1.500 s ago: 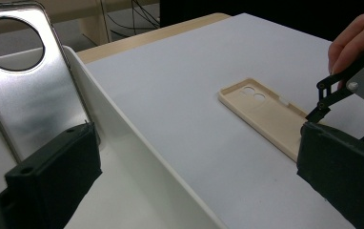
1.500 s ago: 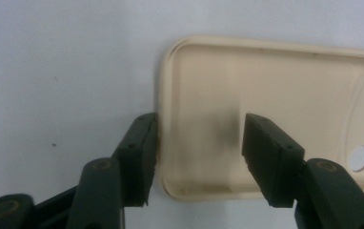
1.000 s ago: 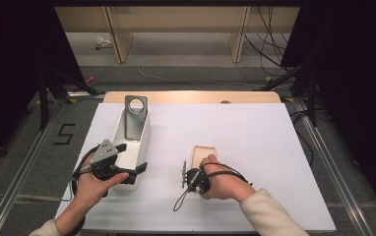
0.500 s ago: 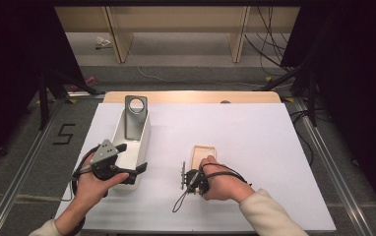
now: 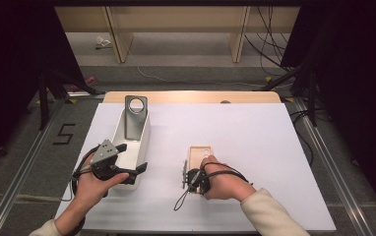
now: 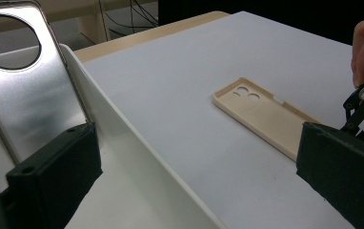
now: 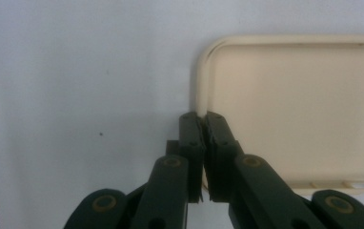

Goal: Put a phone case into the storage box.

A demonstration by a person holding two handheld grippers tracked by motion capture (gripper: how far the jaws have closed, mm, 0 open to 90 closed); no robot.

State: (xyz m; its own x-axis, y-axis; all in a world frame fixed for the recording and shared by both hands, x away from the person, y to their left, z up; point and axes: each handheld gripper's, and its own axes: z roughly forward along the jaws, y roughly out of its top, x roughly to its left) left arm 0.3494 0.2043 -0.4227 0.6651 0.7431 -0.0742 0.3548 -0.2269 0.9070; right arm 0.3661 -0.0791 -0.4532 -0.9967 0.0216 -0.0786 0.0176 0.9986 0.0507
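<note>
While right gripper (image 7: 200,119) jaws have just been closing on left rim of beige plastic phone case (image 7: 294,105), you lift level, slow; left gripper (image 6: 194,167) wide open astride white tray wall (image 6: 123,143), holds nothing.

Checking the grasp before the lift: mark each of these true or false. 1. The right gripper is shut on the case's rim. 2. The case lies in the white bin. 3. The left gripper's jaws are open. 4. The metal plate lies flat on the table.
1. True: the right gripper has just closed its jaws on the side rim of the case.
2. False: the case lies on the table, right of the white bin.
3. True: the left gripper stands open, its jaws astride the bin's wall.
4. False: the metal plate leans inside the bin.
</note>
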